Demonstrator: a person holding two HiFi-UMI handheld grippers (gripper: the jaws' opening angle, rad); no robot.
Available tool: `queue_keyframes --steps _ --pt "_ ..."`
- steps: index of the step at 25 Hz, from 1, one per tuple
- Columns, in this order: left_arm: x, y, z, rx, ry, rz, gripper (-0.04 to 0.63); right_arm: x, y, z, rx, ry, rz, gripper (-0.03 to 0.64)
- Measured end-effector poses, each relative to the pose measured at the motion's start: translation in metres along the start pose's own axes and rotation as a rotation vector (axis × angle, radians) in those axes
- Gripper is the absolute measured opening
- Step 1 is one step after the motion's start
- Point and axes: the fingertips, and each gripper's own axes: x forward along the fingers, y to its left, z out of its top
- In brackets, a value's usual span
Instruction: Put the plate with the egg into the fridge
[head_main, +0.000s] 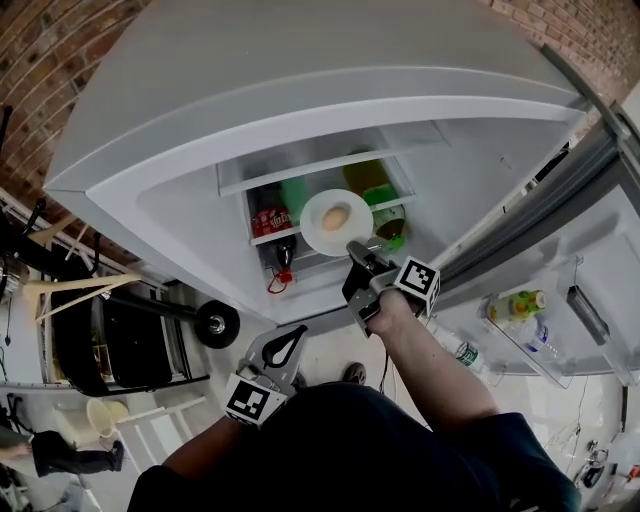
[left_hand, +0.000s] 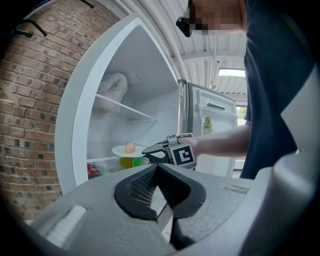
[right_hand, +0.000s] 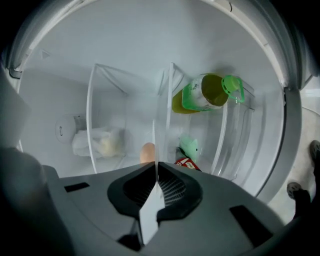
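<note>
A white plate carrying a brown egg is held level inside the open fridge, over the shelf of drinks. My right gripper is shut on the plate's near rim. In the right gripper view the plate shows edge-on between the pads, with the egg just beyond. The left gripper view shows the plate, the egg and the right gripper from the side. My left gripper hangs low in front of the fridge, shut and empty.
A green-capped jug, a red-labelled bottle and green bottles stand beneath the plate. A white bag lies on a higher glass shelf. The open door at right holds bottles. Brick wall stands beside the fridge.
</note>
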Motion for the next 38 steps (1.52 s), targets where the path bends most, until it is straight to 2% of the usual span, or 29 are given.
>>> queue_keyframes --steps 20,38 --pt "0.003 0.0 -0.009 -0.013 0.007 -0.005 0.005 0.039 -0.006 0.022 0.084 -0.05 -0.008 0.028" --pt "-0.004 0.005 -0.011 -0.021 0.005 0.034 0.005 0.061 -0.007 0.03 0.069 -0.033 -0.016 0.028"
